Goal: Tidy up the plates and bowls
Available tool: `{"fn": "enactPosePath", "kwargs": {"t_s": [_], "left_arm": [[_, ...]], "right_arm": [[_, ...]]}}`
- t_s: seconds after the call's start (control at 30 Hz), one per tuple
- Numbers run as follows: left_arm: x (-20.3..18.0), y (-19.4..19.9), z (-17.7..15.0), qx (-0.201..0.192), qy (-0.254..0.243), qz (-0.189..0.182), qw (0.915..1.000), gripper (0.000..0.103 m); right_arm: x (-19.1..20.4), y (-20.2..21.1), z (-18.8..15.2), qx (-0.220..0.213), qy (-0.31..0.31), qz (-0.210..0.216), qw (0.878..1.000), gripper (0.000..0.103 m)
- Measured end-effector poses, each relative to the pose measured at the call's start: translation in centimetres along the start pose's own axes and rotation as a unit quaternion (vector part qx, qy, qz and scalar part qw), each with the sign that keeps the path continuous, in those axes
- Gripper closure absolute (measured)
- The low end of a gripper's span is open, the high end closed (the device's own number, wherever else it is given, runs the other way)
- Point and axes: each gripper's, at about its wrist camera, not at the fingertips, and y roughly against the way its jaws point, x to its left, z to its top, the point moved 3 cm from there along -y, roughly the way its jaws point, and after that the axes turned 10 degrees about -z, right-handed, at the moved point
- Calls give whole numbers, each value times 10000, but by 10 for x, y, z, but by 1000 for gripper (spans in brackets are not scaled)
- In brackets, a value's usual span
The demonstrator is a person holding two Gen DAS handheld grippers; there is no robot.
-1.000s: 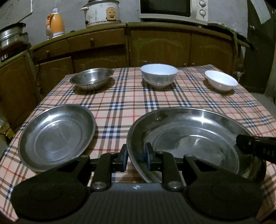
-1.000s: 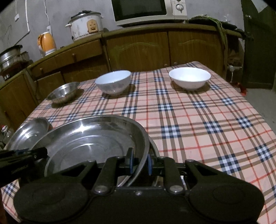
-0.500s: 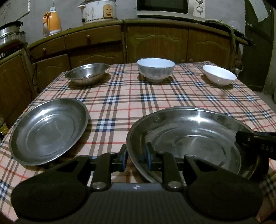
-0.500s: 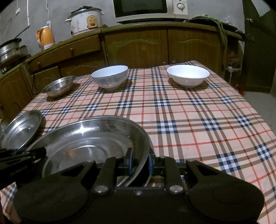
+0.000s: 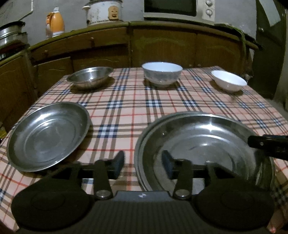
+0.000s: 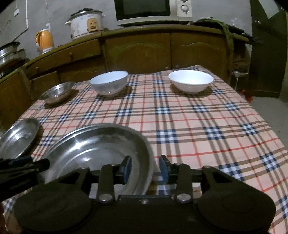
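Both grippers just opened, releasing big plate onto stack; left gripper and right gripper straddle rim. Small plate lies left, nearer left gripper.

both views sit low and close over the near edge of the worktop, each looking forward and slightly downward along its own tool toward the wooden cabinets at the far side. the left wrist view looks from the near left, with the left tool filling its lower edge; the right wrist view looks from further right, with the right tool at its bottom. each catches the other tool at its side edge. they share the large steel plate right in front, the smaller steel plate, the three far bowls, the rice cooker and the microwave.
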Motion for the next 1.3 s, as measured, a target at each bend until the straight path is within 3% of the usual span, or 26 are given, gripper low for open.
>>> {"fn": "enactPosePath", "kwargs": {"t_s": [0.17, 0.33, 0.47, 0.63, 0.77, 1.07, 1.3], "left_arm": [[1, 9, 4, -84, 3, -14, 10000, 43], [7, 21, 6, -194, 6, 14, 9998, 38], [15, 27, 7, -252, 123, 11, 9996, 38], [22, 33, 8, -275, 222, 13, 9994, 37], [31, 40, 8, -335, 285, 67, 9990, 33], [74, 56, 15, -468, 609, 417, 9962, 33], [131, 58, 19, -516, 966, 872, 9902, 33]], "right_arm": [[-8, 11, 6, -16, -47, 141, 9999, 58], [-4, 41, 0, 155, 235, 808, 9963, 57], [4, 66, -15, 175, 475, 1095, 9927, 57], [12, 65, -29, 306, 685, 989, 9923, 57], [20, 68, -22, 124, 649, 1012, 9927, 57], [81, 57, 9, -144, 698, 1382, 9878, 54], [129, 39, 21, -23, 796, 1638, 9833, 54]]}}
